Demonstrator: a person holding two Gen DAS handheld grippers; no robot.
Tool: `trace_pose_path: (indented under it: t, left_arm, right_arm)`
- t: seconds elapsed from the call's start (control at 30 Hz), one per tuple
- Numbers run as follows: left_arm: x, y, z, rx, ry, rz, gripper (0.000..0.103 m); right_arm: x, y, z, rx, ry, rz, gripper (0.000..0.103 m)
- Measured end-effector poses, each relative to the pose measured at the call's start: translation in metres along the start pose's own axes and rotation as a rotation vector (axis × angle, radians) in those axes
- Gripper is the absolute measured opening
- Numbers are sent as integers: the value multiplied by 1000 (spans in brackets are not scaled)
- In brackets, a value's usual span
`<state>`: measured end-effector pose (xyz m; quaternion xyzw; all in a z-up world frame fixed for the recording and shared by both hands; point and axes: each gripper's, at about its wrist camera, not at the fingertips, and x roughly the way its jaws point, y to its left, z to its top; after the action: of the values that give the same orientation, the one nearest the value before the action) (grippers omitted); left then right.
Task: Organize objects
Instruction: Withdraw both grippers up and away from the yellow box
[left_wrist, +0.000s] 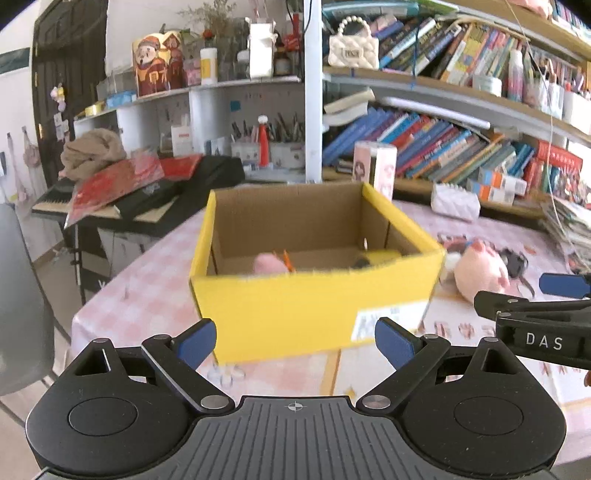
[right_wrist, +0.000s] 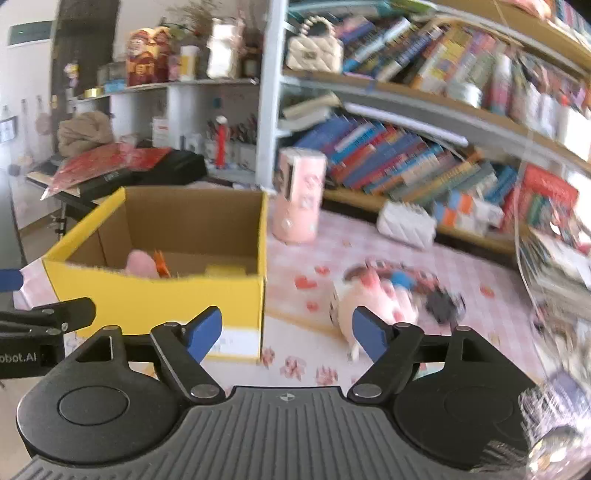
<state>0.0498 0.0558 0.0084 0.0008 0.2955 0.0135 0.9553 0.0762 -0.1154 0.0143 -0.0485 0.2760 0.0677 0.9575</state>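
A: Left gripper (left_wrist: 295, 343): blue pads spread wide, nothing held. Straight ahead of the fingers, between the two pads: yellow box (left_wrist: 310, 306), open-topped, standing on the pink checked tablecloth (left_wrist: 140, 295).

B: Inside the box, past the fingertips: pink soft item (left_wrist: 267, 263) and yellow item (left_wrist: 380, 256), both blurred, kind not discernible.

A: Right gripper (right_wrist: 287, 334): pads likewise wide apart, empty. Beyond the right fingertip: pink plush pig (right_wrist: 373, 302), lying on the cloth just beside the box's right wall.

B: Touching the pig, farther right of the fingers: dark tangled object (right_wrist: 441, 304), too blurred to name. Ahead and well beyond both fingertips: pink cylindrical container (right_wrist: 299, 195), upright, near the bookshelf (right_wrist: 406, 158).
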Motion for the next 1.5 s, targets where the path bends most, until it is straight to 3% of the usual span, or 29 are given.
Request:
trace_pose_path:
  t: [0.17, 0.47, 0.83, 1.5]
  left_arm:
    - [-10, -4, -17, 16, 38, -16, 96]
    - [-21, -10, -31, 35, 72, -48, 98]
    - [-30, -35, -46, 94, 91, -147, 98]
    - [-15, -109, -37, 230, 94, -332, 98]
  right_arm:
    - [-10, 2, -19, 32, 61, -14, 82]
    - [-32, -2, -42, 64, 95, -69, 90]
    - [-56, -14, -68, 88, 128, -157, 95]
    - [-78, -77, -92, 215, 164, -354, 96]
